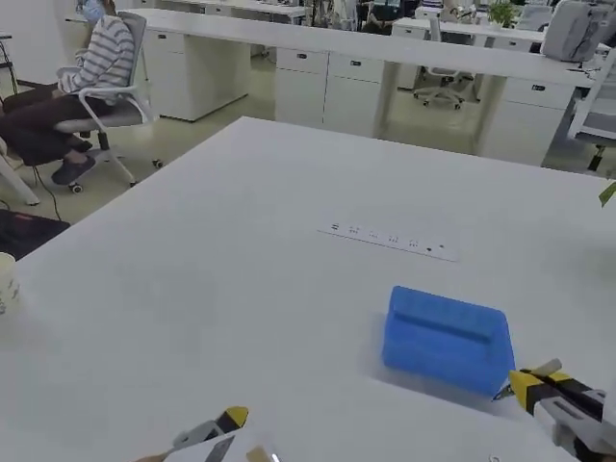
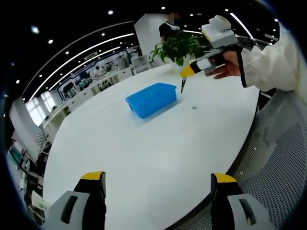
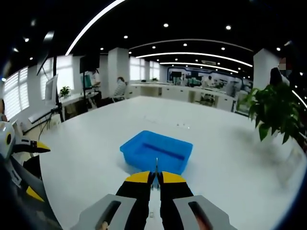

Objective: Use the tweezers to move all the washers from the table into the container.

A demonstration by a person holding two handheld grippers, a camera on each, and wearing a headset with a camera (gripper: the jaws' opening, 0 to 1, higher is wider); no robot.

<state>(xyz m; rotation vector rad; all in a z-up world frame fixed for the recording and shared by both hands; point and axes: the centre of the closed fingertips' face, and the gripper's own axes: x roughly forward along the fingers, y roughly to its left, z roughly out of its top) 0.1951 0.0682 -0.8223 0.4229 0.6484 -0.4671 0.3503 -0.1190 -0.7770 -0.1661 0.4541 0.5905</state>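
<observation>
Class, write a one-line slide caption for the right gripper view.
Right gripper, shut on tweezers, aimed at the blue container on the white table.

Open office — white desks (image 1: 385, 56), ceiling downlights (image 3: 165, 25)

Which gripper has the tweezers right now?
The right gripper: its fingers are shut on the tweezers, pointing at the blue container. The left gripper has its fingers spread wide, nothing between them.
</observation>
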